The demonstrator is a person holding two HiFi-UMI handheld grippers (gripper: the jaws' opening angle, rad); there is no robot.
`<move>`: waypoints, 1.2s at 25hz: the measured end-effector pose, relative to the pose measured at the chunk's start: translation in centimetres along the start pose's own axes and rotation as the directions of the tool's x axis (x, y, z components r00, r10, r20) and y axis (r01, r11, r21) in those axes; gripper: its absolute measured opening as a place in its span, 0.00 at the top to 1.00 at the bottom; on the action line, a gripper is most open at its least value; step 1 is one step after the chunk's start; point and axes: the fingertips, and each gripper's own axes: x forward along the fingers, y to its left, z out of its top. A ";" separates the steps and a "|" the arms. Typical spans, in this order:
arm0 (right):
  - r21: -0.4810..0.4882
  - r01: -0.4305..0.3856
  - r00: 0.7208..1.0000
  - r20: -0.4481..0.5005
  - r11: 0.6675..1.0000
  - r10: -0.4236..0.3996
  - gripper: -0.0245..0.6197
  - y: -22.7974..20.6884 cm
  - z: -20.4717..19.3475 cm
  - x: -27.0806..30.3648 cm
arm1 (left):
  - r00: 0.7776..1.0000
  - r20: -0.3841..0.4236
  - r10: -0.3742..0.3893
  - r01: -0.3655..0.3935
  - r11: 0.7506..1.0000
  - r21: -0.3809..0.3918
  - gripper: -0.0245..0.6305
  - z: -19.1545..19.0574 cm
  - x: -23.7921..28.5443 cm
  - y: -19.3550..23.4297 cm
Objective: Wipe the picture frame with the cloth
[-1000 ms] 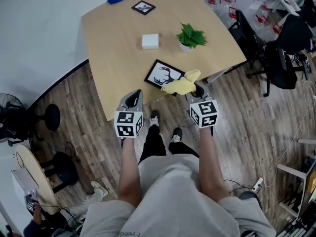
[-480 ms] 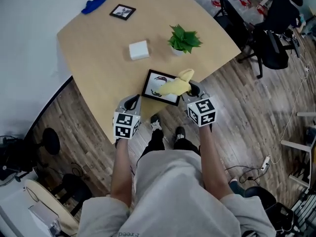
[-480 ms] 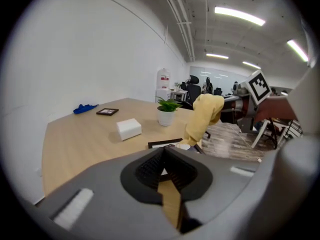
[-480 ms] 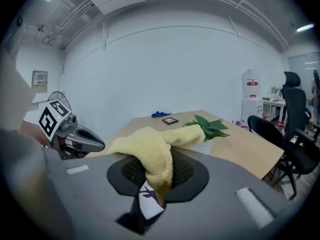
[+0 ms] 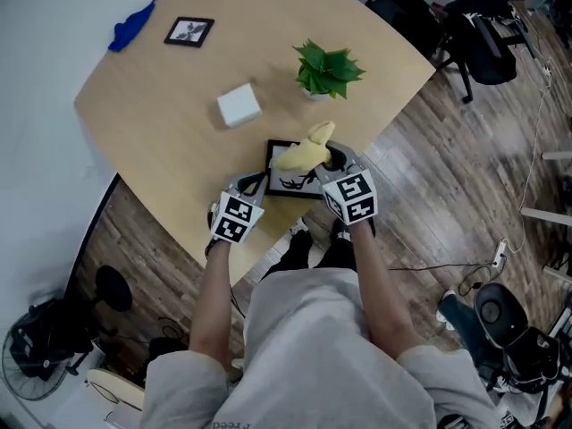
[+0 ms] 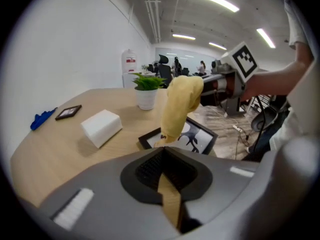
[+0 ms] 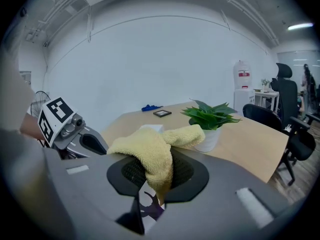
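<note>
Picture frame [image 5: 286, 182], black border with a deer silhouette print, is laid flat on the wooden table [image 5: 161, 105], close to its near edge.

Yellow cloth [image 5: 304, 153] is clamped in the right gripper [image 5: 333, 160]. In the right gripper view the jaws are closed on a fold of it, and the rest is bunched up over the pads. In the left gripper view the cloth is seen hanging down over the frame, with its lower end at the glass. Contact looks likely but cannot be confirmed. From the head view, the far right part of the frame is covered by the cloth.

Left gripper [image 5: 253, 184] is held just beside the frame's near left corner. Its jaws are closed together with nothing gripped, and only table wood is seen through the slit behind the pads. Contact with the frame cannot be told.

Further out on the table:
- A white box [image 5: 239, 105] is placed left of and beyond the frame.
- A potted plant [image 5: 326, 68] in a white pot is placed beyond the frame, to the right.
- A small black photo frame [image 5: 189, 31] and a crumpled blue cloth [image 5: 132, 27] are left at the far left edge, near each other.

Black office chairs [image 5: 474, 34] are parked on the wood floor at far right.
</note>
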 end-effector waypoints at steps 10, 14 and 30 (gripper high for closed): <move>-0.017 -0.035 0.997 -0.069 0.999 0.033 0.86 2.0 -0.8 4.8 | 0.977 -0.135 -0.163 0.175 0.981 0.079 0.88 -2.4 4.3 0.2; -0.027 -0.052 0.995 -0.085 0.998 0.049 0.86 2.4 -1.2 6.4 | 0.968 -0.153 -0.201 0.217 0.972 0.093 0.88 -3.0 4.8 0.1; -0.161 -0.245 0.916 -0.362 0.956 0.174 0.86 8.2 -7.8 12.9 | 0.962 -0.148 -0.228 0.249 0.958 0.144 0.88 -3.1 4.8 -0.1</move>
